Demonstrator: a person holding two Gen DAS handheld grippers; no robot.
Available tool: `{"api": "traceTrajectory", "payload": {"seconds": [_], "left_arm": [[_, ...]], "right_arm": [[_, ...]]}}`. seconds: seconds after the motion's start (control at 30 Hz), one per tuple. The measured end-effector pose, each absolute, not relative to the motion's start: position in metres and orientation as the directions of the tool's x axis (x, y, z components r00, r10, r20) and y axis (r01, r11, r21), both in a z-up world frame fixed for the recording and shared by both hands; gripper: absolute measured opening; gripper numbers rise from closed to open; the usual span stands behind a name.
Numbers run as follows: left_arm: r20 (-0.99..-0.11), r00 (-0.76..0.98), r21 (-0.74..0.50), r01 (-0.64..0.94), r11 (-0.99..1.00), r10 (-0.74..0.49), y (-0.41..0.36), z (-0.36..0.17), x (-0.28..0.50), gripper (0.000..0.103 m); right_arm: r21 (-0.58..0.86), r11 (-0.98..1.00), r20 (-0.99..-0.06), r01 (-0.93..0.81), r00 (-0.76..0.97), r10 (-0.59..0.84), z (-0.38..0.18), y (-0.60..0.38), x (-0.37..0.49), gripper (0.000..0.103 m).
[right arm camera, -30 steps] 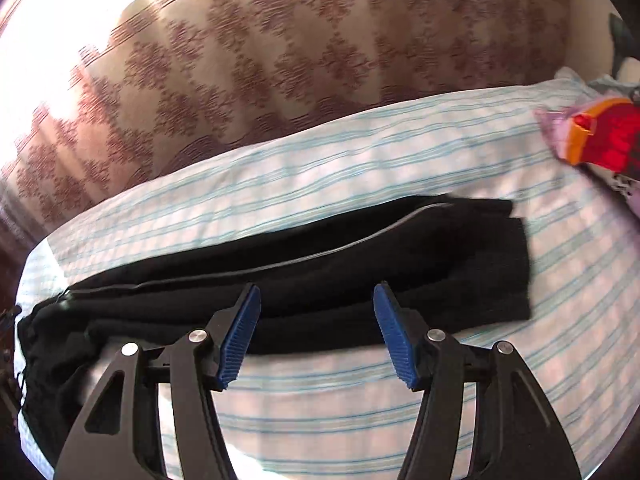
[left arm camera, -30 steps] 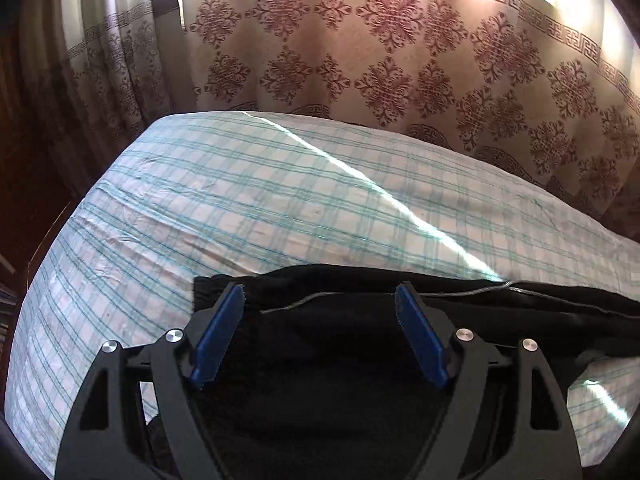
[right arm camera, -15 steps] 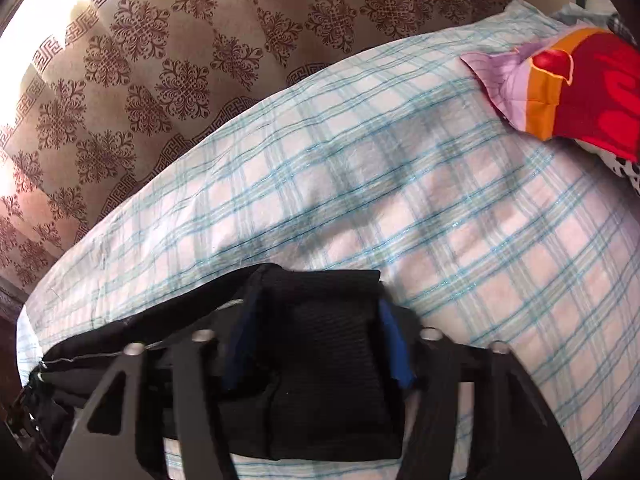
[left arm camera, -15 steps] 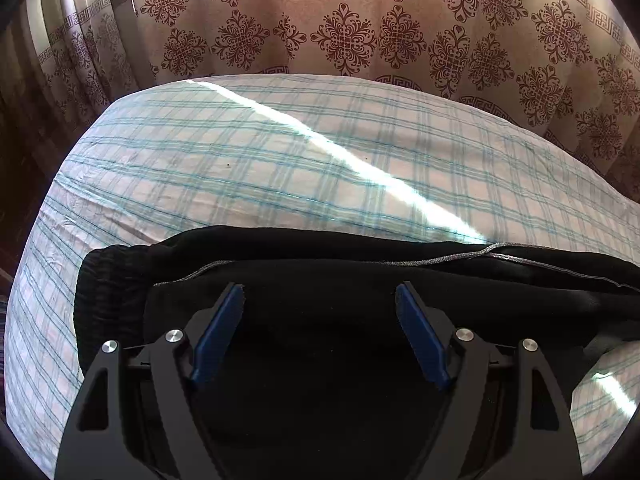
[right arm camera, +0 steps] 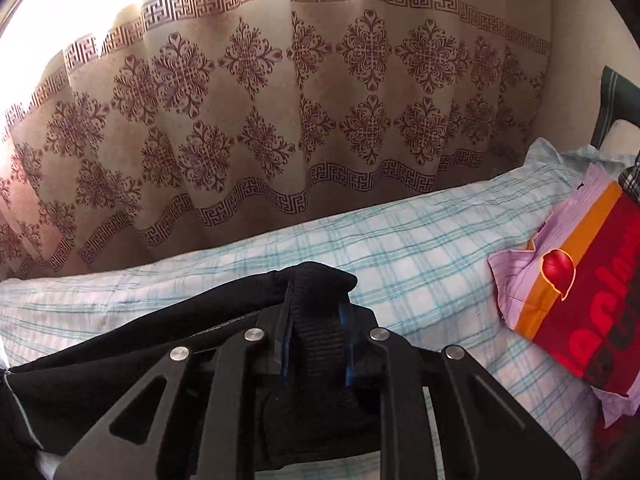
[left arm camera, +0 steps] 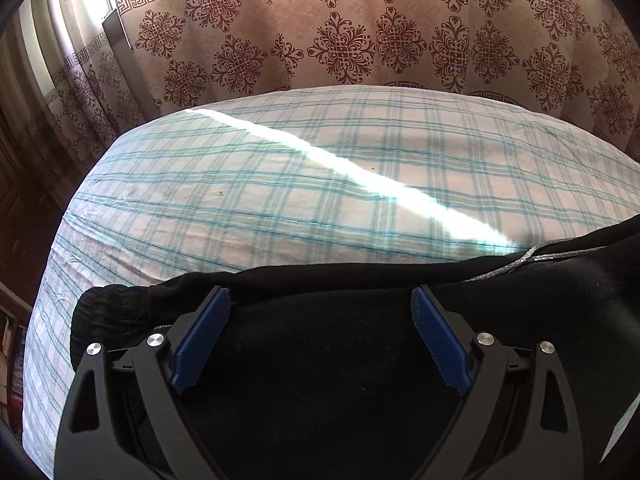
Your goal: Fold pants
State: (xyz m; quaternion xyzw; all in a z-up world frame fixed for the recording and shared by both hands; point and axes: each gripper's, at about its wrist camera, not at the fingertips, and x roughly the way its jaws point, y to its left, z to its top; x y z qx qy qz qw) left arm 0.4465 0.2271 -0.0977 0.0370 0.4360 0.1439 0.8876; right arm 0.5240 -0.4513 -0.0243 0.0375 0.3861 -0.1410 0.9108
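Black pants (left arm camera: pixel 340 360) lie lengthwise on the checked bed sheet (left arm camera: pixel 280 184), with the gathered waistband (left arm camera: pixel 108 312) at the left and a silver side stripe (left arm camera: pixel 520 260) running right. My left gripper (left arm camera: pixel 320 294) hovers over the waist end; its jaws are opening wide, the blue pads press on nothing, and the cloth lies below them. In the right wrist view my right gripper (right arm camera: pixel 316 304) is closing on a bunched fold at the leg end of the pants (right arm camera: pixel 160 340), which stands up between the pads and is raised off the sheet (right arm camera: pixel 420 272).
A patterned curtain (left arm camera: pixel 360 40) hangs close behind the bed's far edge. A red, orange and lilac pillow (right arm camera: pixel 580 300) lies at the right, with more bedding behind it. At the left the bed edge drops into dark floor space (left arm camera: pixel 24 240).
The right gripper went from open above the flat leg end to closed on a bunched fold of it, now lifted. The left gripper sank closer over the waist end and its jaws widened.
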Motion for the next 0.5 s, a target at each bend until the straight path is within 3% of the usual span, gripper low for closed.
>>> {"api": "traceTrajectory", "payload": {"seconds": [0.1,0.17,0.23,0.3,0.5], "left_arm": [[-0.745,0.585,0.231,-0.224,0.947,0.320,0.223,-0.101,0.450,0.097],[-0.740,0.585,0.244,-0.225,0.943,0.331,0.222,-0.102,0.451,0.098],[-0.745,0.580,0.239,-0.229,0.943,0.330,0.224,-0.102,0.452,0.099],[-0.753,0.574,0.227,-0.231,0.946,0.321,0.226,-0.101,0.452,0.099],[-0.754,0.603,0.155,-0.226,0.962,0.263,0.222,-0.074,0.426,0.098]], "right_arm": [[-0.114,0.951,-0.744,0.288,0.610,-0.274,-0.054,-0.446,0.538,0.018],[-0.135,0.940,-0.753,0.313,0.585,-0.302,-0.065,-0.448,0.542,0.025],[-0.162,0.922,-0.731,0.353,0.584,-0.352,-0.064,-0.453,0.535,0.060],[-0.137,0.921,-0.722,0.365,0.600,-0.346,-0.055,-0.459,0.526,0.071],[-0.122,0.946,-0.698,0.301,0.651,-0.298,-0.024,-0.443,0.474,0.072]]}}
